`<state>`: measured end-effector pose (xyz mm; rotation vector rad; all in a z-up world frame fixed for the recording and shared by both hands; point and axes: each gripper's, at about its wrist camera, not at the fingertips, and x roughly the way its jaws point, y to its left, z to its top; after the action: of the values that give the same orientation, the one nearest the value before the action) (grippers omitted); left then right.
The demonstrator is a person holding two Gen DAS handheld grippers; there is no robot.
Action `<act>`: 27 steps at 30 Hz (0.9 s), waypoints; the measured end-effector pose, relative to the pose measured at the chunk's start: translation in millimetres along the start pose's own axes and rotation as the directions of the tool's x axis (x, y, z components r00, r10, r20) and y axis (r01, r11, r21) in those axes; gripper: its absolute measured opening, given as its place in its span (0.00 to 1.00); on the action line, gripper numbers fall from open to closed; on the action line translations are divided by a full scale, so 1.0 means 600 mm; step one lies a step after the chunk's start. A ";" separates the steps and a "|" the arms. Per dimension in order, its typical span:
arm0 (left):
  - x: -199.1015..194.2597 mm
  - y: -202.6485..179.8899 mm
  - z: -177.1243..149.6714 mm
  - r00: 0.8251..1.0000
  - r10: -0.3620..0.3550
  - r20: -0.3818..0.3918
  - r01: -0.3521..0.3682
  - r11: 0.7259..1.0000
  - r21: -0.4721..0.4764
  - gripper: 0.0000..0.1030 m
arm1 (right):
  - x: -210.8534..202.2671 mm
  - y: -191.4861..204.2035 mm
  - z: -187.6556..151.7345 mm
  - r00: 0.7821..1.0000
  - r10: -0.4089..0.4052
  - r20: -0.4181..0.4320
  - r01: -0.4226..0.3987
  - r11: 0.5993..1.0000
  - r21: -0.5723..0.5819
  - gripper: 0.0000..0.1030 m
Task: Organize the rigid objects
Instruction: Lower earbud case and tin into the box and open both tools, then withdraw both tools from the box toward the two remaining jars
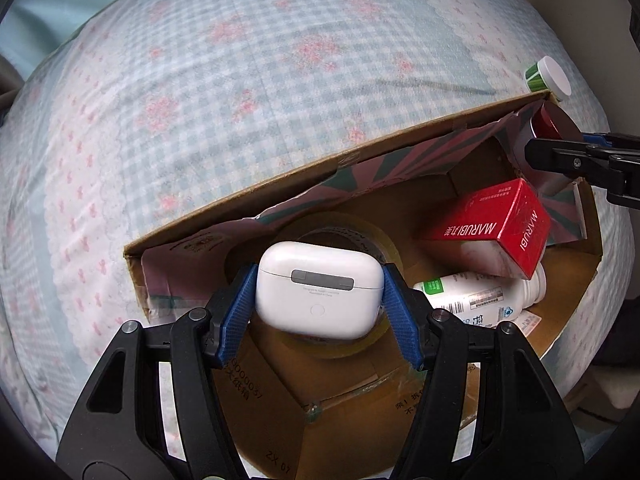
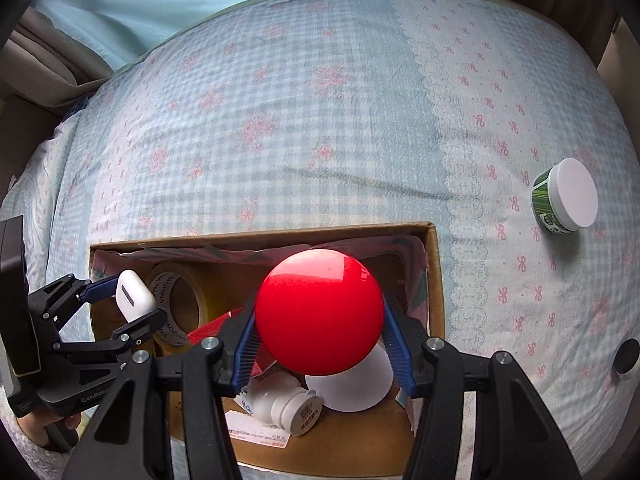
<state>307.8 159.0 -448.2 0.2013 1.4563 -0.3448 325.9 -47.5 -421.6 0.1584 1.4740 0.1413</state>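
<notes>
My left gripper [image 1: 319,286] is shut on a white earbuds case [image 1: 318,288] and holds it over the open cardboard box [image 1: 280,190], above a roll of tape [image 1: 360,232]. My right gripper [image 2: 320,322] is shut on a round red-lidded container [image 2: 319,312] above the same box [image 2: 260,236]. In the box lie a red MARUBI carton [image 1: 492,228], a white bottle [image 1: 480,296] and a white round lid [image 2: 352,384]. In the right wrist view the left gripper [image 2: 124,308] shows with the white earbuds case [image 2: 134,296] beside the tape roll [image 2: 180,304].
The box rests on a bed with a blue checked cover [image 2: 320,120]. A green jar with a white lid [image 2: 566,196] lies on the cover to the right of the box; it also shows in the left wrist view [image 1: 548,76]. A small dark round object [image 2: 626,358] lies at the far right.
</notes>
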 end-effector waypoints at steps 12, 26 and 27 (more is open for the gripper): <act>-0.022 -0.014 -0.001 0.995 0.084 0.046 -0.087 0.995 0.046 1.00 | 0.002 -0.002 0.008 1.000 0.007 0.018 -0.008 0.997 0.080 1.00; -0.093 -0.010 -0.041 0.993 0.083 0.087 -0.081 0.996 -0.034 1.00 | -0.060 0.021 -0.021 0.999 -0.019 0.050 0.017 0.999 0.026 1.00; -0.102 -0.010 -0.046 0.992 0.091 0.090 -0.088 0.995 -0.039 1.00 | -0.067 0.023 -0.025 0.999 -0.017 0.051 0.015 1.000 0.025 1.00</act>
<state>275.3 169.1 -390.3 0.2192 1.3575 -0.2520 307.5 -41.3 -381.0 0.1687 1.4260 0.1057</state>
